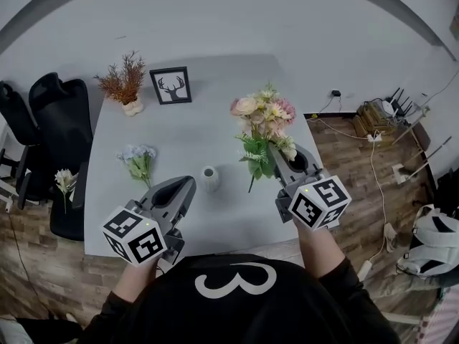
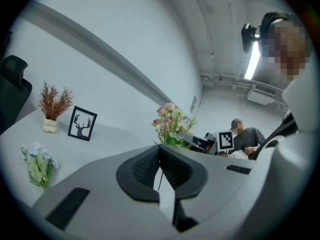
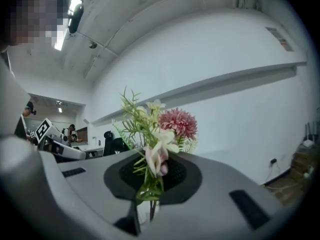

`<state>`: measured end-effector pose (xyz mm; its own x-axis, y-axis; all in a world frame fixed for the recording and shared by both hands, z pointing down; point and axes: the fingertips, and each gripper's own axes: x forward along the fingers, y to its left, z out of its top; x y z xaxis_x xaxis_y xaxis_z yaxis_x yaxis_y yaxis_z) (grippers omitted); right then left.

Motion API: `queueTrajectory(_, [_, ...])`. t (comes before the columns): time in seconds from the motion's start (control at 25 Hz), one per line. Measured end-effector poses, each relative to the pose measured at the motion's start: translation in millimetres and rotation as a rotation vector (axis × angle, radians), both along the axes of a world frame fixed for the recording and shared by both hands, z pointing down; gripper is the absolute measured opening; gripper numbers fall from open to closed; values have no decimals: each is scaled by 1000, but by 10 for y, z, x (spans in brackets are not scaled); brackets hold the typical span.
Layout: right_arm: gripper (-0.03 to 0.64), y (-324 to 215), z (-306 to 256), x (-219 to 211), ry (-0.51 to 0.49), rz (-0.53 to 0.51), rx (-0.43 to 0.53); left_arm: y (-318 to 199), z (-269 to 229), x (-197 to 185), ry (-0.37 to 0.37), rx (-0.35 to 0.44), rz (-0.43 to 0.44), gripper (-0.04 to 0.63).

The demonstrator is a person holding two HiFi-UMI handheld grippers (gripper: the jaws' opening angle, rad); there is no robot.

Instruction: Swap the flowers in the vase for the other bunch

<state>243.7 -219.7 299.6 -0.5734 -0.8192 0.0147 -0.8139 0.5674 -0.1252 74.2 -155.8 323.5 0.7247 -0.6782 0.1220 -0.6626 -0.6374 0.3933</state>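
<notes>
We lose the vase in both gripper views, where each hand-held gripper's own grey body fills the lower frame. In the right gripper view, the bouquet's stems sink between the dark pads and their lower ends are cut off. The head view shows only 1 thin stem tip poking out below.

The right hand-held gripper (image 1: 275, 162) (image 3: 152, 176) is clamped on the stems of the pink bouquet (image 1: 264, 124) (image 3: 157, 134), carried above the bench (image 1: 208, 120) near its right edge. The left hand-held gripper (image 1: 188, 185) (image 2: 160, 151) has its jaws drawn together with nothing between them.

The small white vase (image 1: 209, 179) stands upright on the bench between the 2 grippers, closer to the left one. The blue bunch (image 1: 138, 160) (image 2: 37, 164) lies on the bench to the vase's left, well apart from it. At the far edge stand a dried red plant (image 1: 125, 81) (image 2: 54, 104) and a framed deer picture (image 1: 171, 85) (image 2: 82, 124). Black chairs (image 1: 61, 142) crowd the bench's left side.
</notes>
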Motion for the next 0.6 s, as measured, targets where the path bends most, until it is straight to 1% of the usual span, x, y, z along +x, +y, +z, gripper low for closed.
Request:
queueTrajectory(0.28, [48,-241,529,-4,51,12,-136,-222,141,-34,-8,-49,10,11])
queueTrajectory(0.6, [48,-521,1211,-57,131,17,-290,-415,381,-186,-17,-118,-4,11])
